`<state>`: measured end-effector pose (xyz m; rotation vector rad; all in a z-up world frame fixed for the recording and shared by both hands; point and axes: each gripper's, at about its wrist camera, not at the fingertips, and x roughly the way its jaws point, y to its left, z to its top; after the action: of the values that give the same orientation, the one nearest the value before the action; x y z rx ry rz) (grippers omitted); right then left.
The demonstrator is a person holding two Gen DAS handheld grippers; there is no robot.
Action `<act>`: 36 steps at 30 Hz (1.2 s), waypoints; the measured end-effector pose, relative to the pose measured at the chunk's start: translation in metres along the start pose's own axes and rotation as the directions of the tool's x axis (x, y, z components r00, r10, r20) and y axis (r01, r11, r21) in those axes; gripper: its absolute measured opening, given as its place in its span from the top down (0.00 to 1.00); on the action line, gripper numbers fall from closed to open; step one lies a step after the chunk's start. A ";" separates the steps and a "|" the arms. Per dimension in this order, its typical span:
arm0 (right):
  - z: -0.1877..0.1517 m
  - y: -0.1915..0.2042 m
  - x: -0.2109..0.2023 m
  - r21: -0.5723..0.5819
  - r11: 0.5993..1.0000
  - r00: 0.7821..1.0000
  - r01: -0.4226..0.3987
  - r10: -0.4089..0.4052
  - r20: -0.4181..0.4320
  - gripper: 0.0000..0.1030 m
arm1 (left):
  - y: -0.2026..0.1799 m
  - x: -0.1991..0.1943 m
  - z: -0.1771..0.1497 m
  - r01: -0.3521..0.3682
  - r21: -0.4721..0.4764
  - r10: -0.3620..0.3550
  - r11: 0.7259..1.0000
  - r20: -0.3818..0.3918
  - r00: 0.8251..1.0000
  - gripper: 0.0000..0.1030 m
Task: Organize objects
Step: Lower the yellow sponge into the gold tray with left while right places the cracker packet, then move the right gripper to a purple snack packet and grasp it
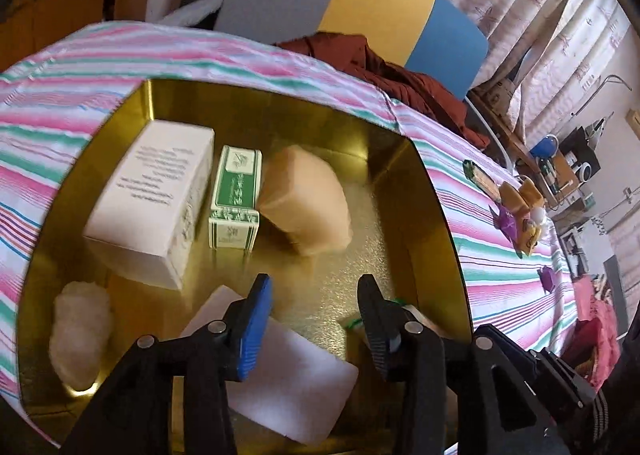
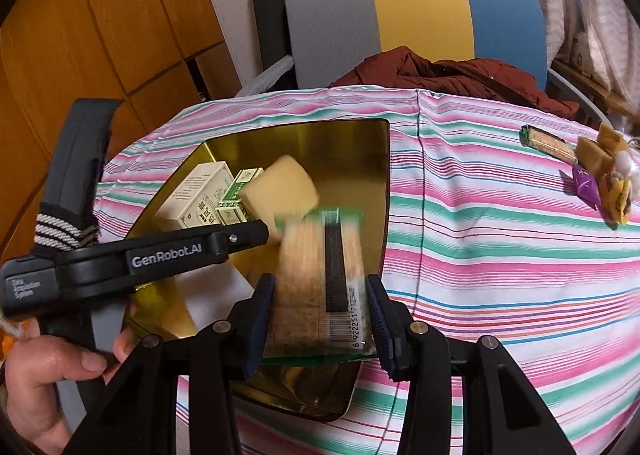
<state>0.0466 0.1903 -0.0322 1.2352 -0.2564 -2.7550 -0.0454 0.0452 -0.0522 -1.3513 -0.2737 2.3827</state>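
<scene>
Gripping a flat snack packet by its two long edges, the right gripper hangs over the near right part of a gold tin tray. Its blue pads press on the packet from either side. The packet's long axis runs straight ahead from the jaws, toward the far wall of the tray, and its front end is blurred. It is clear plastic with green trim, pale crackers inside, a dark strip down the middle and a barcode at the near end.

Beside it, to the left over the same tray, the left gripper stands released, with nothing between its fingers. Below it a white flat pad lies on the tray floor. A person's hand holds this gripper's handle.

Farther inside the tray, near its left and far walls, sit a white box, a small green box, a peach-coloured block and a white fluffy lump. The right half of the tray floor is bare, directly under and ahead of the packet; that looks like the likely spot for setting it down.

Outside the tray, well to its right on the striped cloth, lie more wrapped snacks, nearer the right hand.
</scene>
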 end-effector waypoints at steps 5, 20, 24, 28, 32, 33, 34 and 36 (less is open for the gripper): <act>0.000 0.002 -0.001 -0.005 1.000 1.000 -0.011 0.011 0.004 0.54 | -0.002 -0.015 0.000 -0.069 0.021 0.068 0.997 0.059 0.996 0.56; 0.004 -0.023 -0.011 0.075 0.997 0.999 0.016 -0.019 0.036 0.52 | -0.023 -0.024 -0.008 -0.092 0.090 0.085 0.992 0.079 0.993 0.56; 0.006 -0.040 -0.017 0.116 0.992 0.997 0.050 -0.056 0.053 0.52 | -0.040 -0.023 -0.010 -0.077 0.131 0.067 0.988 0.073 0.995 0.56; 0.008 -0.063 -0.023 0.171 0.982 0.994 0.076 -0.088 0.061 0.51 | -0.056 -0.021 -0.012 -0.061 0.171 0.051 0.983 0.064 0.997 0.56; 0.008 -0.083 -0.030 0.210 0.972 0.990 0.103 -0.120 0.070 0.51 | -0.072 -0.018 -0.016 -0.047 0.209 0.037 0.977 0.050 0.998 0.56; 0.008 -0.090 -0.032 0.223 0.968 0.988 0.117 -0.136 0.071 0.51 | -0.076 -0.017 -0.018 -0.042 0.221 0.033 0.974 0.045 0.998 0.56; 0.008 -0.095 -0.035 0.232 0.965 0.987 0.125 -0.145 0.072 0.51 | -0.079 -0.017 -0.019 -0.039 0.229 0.030 0.973 0.044 0.999 0.56; 0.007 -0.106 -0.037 0.252 0.957 0.984 0.142 -0.164 0.070 0.51 | -0.089 -0.015 -0.021 -0.031 0.253 0.023 0.967 0.035 0.999 0.56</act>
<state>0.0627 0.3007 -0.0215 1.2319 -0.5486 -2.9903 0.0006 0.1186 -0.0200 -1.2060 0.0415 2.3677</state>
